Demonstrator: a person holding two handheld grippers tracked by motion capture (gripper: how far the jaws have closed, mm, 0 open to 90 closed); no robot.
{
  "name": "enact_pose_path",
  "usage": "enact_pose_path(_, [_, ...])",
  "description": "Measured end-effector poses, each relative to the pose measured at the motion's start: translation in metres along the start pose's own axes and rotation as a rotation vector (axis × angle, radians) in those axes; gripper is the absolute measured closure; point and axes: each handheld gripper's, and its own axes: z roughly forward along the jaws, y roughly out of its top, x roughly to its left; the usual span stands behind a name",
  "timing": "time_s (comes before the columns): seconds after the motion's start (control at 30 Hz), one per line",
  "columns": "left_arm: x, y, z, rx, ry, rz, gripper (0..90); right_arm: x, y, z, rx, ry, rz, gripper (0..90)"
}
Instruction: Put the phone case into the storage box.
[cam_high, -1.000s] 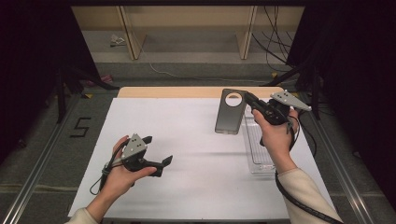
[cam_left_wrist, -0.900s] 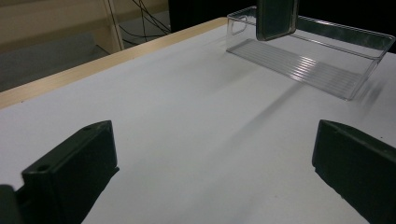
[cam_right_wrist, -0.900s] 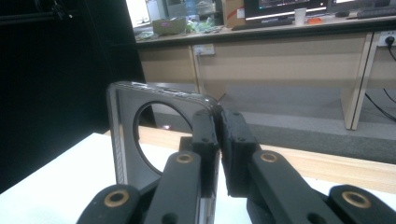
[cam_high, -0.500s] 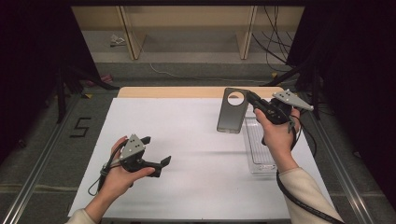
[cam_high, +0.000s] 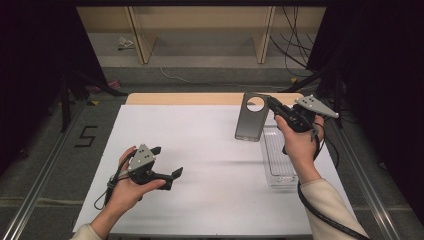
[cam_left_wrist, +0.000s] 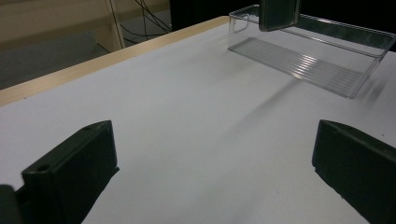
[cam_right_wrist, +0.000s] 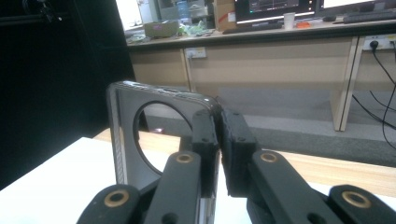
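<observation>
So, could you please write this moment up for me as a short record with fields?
Held item: dark phone case with a round camera hole, lifted off the table
Holder: right claw, shut on the case's edge
Left claw: open, holding nothing, low over the white table
Bin: clear plastic, on the table's right side, under the right hand
Case versus bin: case hangs by the bin's far end, not inside it
</observation>
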Motion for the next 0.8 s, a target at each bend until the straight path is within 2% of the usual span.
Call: enact_pose_path(0.8, [0.0005, -0.0003, 0.0004, 0.000, -0.001, -0.001, 0.0, -0.0058, 0.0032, -0.0021, -0.013, -0.024, -0.011, 85.5])
